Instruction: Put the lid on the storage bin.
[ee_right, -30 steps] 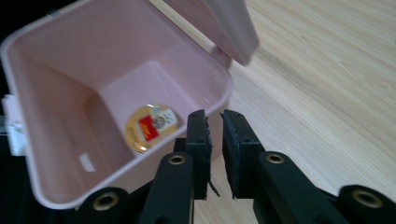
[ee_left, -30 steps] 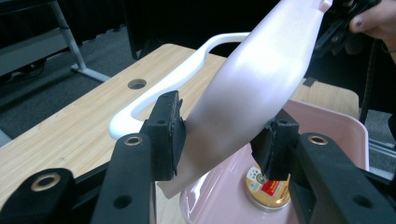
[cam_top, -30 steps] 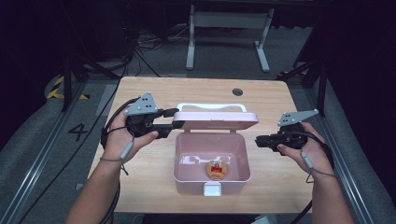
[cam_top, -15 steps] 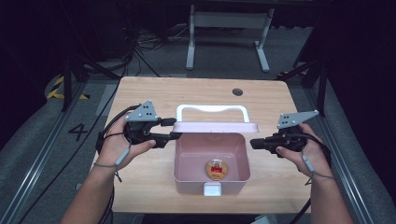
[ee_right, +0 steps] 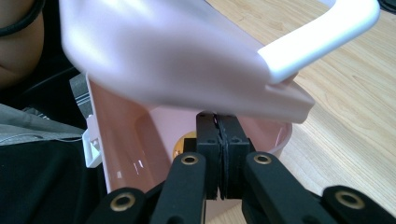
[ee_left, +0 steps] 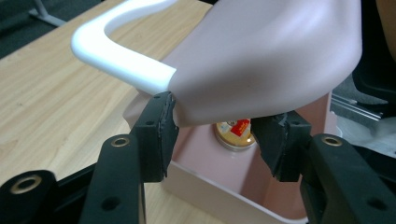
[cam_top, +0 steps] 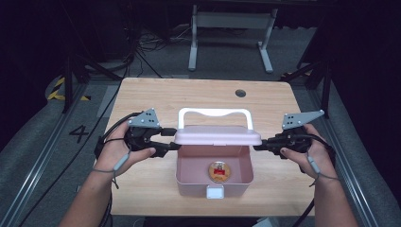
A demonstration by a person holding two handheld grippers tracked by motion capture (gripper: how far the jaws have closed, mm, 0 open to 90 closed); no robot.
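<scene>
My left fingers point(cam_top: 171, 140) have just been opening, the pink lid point(cam_top: 217, 136) edge between them. My right fingers point(cam_top: 259, 146) are pressed together, empty, under the lid. The box point(cam_top: 187, 182) sits mid-worktop point(cam_top: 151, 101), a round tin point(cam_top: 218, 171) inside.

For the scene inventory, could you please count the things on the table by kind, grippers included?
Pink box: 1
Pink lid with white handle: 1
Round tin inside the box: 1
Grippers, left gripper and right gripper: 2
Total: 5
</scene>
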